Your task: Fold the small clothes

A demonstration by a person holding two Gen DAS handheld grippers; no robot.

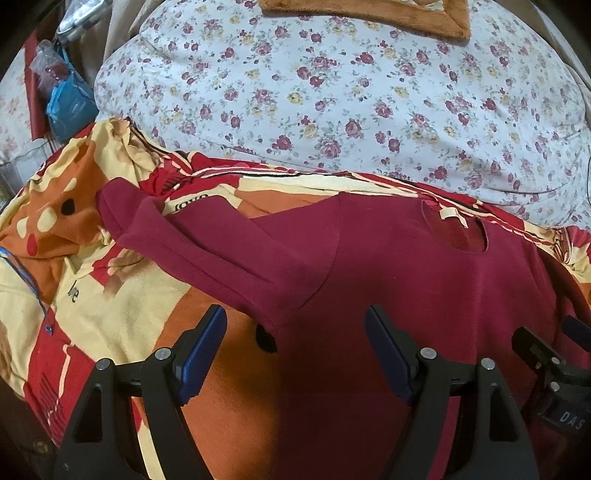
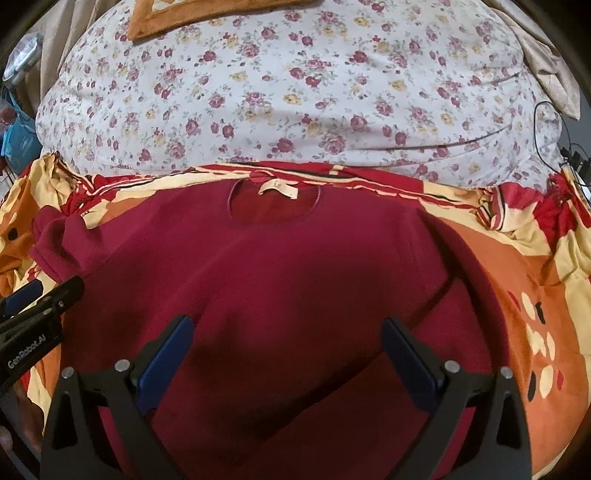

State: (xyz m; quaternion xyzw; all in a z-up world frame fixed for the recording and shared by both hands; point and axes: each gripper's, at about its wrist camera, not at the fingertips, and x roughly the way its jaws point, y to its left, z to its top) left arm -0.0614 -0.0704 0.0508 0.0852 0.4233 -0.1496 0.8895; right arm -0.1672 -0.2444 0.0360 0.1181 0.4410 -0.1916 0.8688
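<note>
A dark red long-sleeved top point(image 1: 406, 273) lies flat on the patterned bedsheet point(image 1: 110, 302), neck hole and cream label point(image 1: 452, 216) at the far end. Its left sleeve point(image 1: 192, 236) stretches out to the left. My left gripper point(image 1: 295, 328) hovers open over the armpit edge of the top, nothing between its blue pads. In the right wrist view the top point(image 2: 280, 266) fills the middle, its right sleeve point(image 2: 369, 398) folded diagonally across the body. My right gripper point(image 2: 288, 339) stands open above the lower body. The left gripper point(image 2: 40, 306) shows at the left edge.
A white floral quilt point(image 1: 332, 96) bulges behind the top. An orange plush mat point(image 1: 369, 14) lies on it at the far end. Blue and clear plastic bags point(image 1: 62, 92) sit at the far left beside the bed. A black cable point(image 2: 546, 125) runs at the right.
</note>
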